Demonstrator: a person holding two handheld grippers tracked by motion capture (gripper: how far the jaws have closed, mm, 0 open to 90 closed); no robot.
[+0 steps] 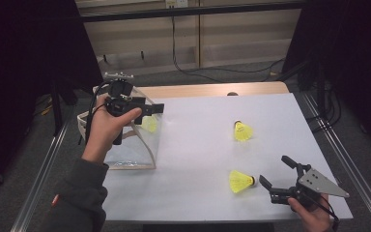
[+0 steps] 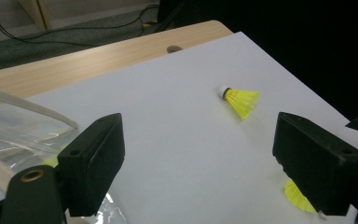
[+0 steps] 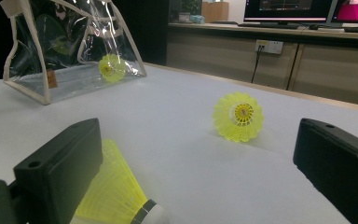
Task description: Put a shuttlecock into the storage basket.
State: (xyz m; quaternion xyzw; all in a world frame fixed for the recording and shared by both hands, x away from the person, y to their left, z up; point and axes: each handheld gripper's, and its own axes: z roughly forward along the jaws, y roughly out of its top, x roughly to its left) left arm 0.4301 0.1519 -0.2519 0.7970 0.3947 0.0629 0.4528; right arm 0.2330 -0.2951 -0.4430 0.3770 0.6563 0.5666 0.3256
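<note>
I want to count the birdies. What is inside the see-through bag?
One yellow birdie lies inside the clear bag, near its right end. The shiny plastic and the left gripper above it hide part of the inside, so more cannot be ruled out.

A white table top (image 1: 198, 145) lies mostly bare through its middle, wide enough for a hand to cross. At its left edge a clear plastic bag (image 1: 135, 150) stands upright with a yellow shuttlecock (image 1: 149, 124) inside, blocking that side. Two more obstacles lie on the right half: a far shuttlecock (image 1: 243, 131) and a near shuttlecock (image 1: 241, 181), well apart, with open table between them and along the near edge.
</note>
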